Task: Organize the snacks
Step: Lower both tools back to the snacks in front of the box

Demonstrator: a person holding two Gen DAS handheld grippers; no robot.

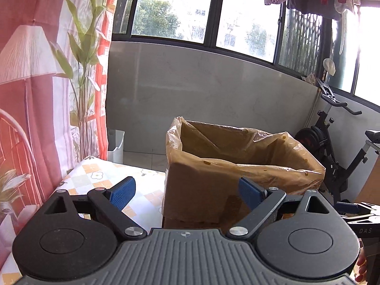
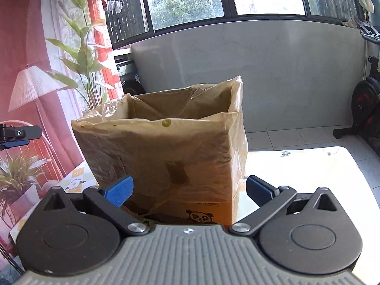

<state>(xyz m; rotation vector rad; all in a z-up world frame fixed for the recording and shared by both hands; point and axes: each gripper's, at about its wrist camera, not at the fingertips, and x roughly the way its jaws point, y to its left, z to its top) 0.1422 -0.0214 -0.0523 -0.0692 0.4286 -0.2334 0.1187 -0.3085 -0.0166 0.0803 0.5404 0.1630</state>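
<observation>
A brown cardboard box (image 1: 197, 190) lined with a crinkled clear plastic bag (image 1: 261, 149) stands on a table with a floral checked cloth (image 1: 99, 173). My left gripper (image 1: 186, 193) is open just in front of the box's near left corner, with nothing between its blue pads (image 1: 123, 192). In the right wrist view the same box (image 2: 166, 156) fills the middle, a panda logo low on its face. My right gripper (image 2: 190, 192) is open wide, close to that face, and holds nothing. Each gripper shows at the edge of the other's view, the right gripper (image 1: 351, 207) and the left gripper (image 2: 14, 136).
A red printed backdrop (image 1: 30, 95) with a lamp and plants hangs along the left. A white bin (image 1: 116, 146) stands on the floor behind the table. An exercise bike (image 1: 332, 142) is at the right, under hanging laundry. The table's right part (image 2: 308, 166) lies in bright sun.
</observation>
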